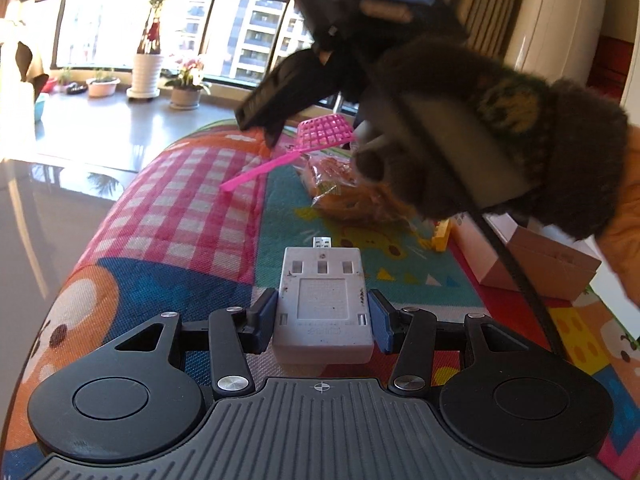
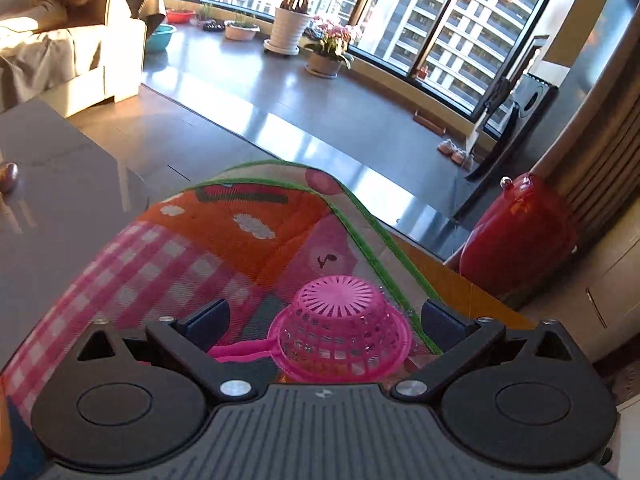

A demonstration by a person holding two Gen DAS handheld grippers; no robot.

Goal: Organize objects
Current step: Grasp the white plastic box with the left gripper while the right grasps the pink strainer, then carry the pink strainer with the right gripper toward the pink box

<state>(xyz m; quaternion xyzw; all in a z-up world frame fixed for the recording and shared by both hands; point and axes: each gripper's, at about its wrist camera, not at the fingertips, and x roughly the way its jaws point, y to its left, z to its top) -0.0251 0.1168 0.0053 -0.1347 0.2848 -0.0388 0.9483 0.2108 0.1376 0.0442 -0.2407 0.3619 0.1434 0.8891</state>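
My left gripper (image 1: pixel 323 320) is shut on a white plug adapter (image 1: pixel 324 300), its blue pads (image 1: pixel 266 320) pressing both long sides above a colourful play mat (image 1: pixel 180 208). A pink plastic strainer scoop (image 1: pixel 326 130) lies farther back on the mat, handle pointing left. In the right wrist view the same pink strainer (image 2: pixel 340 332) sits upside down between the fingers of my right gripper (image 2: pixel 326 322), which stands open with its pads clear of it. The right gripper (image 1: pixel 276 96) also shows blurred in the left wrist view, carried by a hand in a dark fuzzy sleeve (image 1: pixel 500 132).
An orange snack bag (image 1: pixel 340 188) lies behind the adapter, with a yellow block (image 1: pixel 442 236) and a cardboard box (image 1: pixel 552 264) to the right. A red jar (image 2: pixel 520 232) stands past the mat's green edge (image 2: pixel 380 240). Potted plants (image 2: pixel 288 24) line the window.
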